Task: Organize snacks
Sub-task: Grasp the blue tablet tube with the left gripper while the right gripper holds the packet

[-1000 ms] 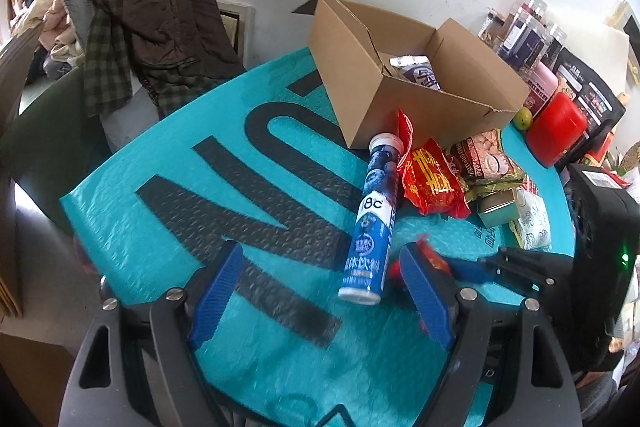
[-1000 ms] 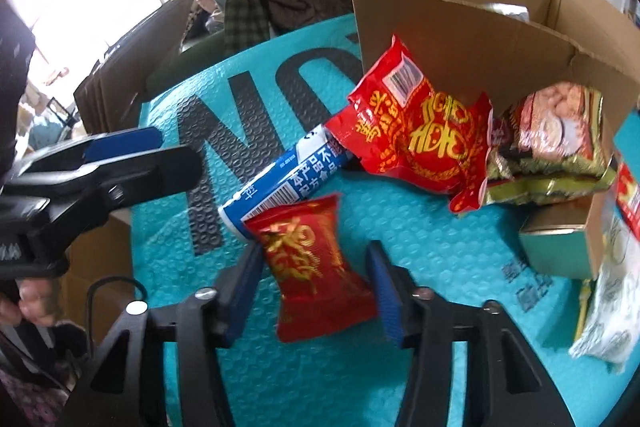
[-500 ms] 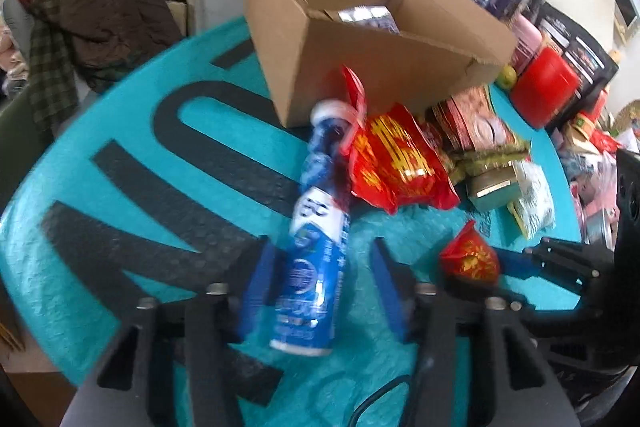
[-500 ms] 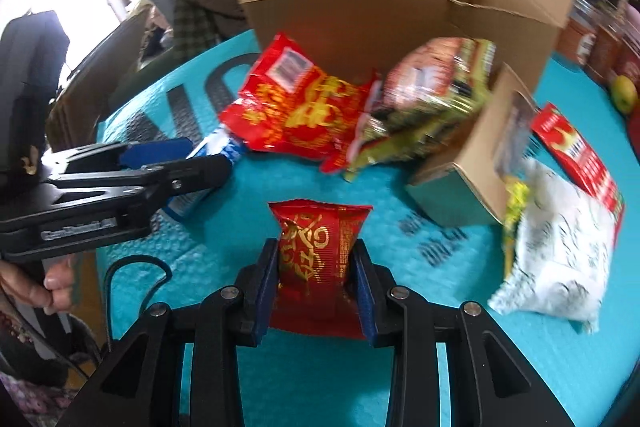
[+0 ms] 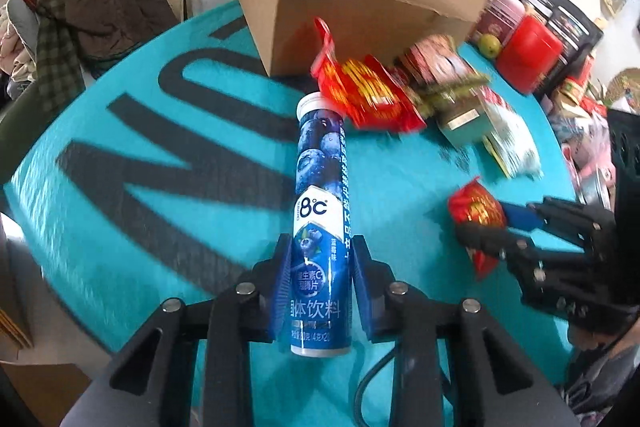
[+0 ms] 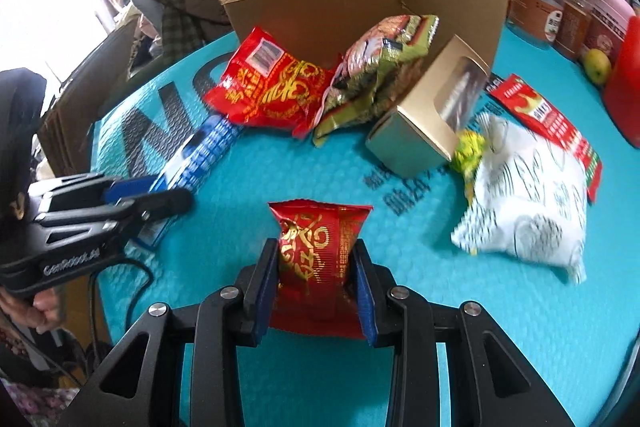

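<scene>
Left hand-held gripper [image 5: 319,269] clamps the blue cylindrical drink-tablet tube [image 5: 321,223], its white cap pointing toward the open brown cardboard box [image 5: 344,15]. Right hand-held gripper [image 6: 316,275] pinches a small red foil snack packet [image 6: 318,247], lower edge hidden.

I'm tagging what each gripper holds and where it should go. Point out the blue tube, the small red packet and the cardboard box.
blue tube [image 5: 320,211], left wrist view, label at mid-body
small red packet [image 6: 316,247], right wrist view, printed front
cardboard box [image 6: 360,15], right wrist view, front wall

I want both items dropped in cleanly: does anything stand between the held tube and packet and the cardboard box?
Yes. A large red bag and a green bag lie against the cardboard box front wall, between it and the blue tube and small red packet; lifting over would likely clear them.
</scene>
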`<state>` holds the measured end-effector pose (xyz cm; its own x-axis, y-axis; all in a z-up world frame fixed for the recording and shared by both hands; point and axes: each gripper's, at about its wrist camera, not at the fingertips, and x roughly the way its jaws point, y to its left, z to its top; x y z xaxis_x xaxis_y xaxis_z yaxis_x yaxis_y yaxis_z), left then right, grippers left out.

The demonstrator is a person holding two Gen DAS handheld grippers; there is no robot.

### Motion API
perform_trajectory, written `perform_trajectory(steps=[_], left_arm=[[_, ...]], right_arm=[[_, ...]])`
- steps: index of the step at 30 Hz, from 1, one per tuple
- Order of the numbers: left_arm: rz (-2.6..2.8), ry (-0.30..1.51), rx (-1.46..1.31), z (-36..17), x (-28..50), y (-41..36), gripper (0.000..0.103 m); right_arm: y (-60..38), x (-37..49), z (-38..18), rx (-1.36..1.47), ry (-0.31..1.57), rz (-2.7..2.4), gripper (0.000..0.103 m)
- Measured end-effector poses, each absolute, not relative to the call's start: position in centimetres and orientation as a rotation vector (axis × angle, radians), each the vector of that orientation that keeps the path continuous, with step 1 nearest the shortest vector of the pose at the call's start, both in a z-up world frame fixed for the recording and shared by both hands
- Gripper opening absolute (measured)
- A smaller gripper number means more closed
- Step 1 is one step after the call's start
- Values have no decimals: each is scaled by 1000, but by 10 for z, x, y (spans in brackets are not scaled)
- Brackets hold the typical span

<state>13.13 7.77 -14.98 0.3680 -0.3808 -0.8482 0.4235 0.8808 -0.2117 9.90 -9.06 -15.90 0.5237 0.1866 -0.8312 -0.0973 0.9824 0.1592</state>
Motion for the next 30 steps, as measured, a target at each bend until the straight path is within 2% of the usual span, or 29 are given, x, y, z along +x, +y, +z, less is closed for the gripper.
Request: perform_trajectory(steps=[13,21,24,28,30], left_arm=[[-605,1105,92,-146,67,52,28],[-582,1096,155,-150,73,29,29],[-552,1074,202,-150,77,19,29],[-525,1036,247,-152,81,8,30],[-527,1024,238,-152,83,6,30]], right_arm=[[-101,48,-158,95,998,144,35],[-114,31,-159,80,1001,100,36],[-114,32,-161,80,1000,93,40],[-108,36,-162,50,994,102,53],[-105,36,-163,22,988,99,55]])
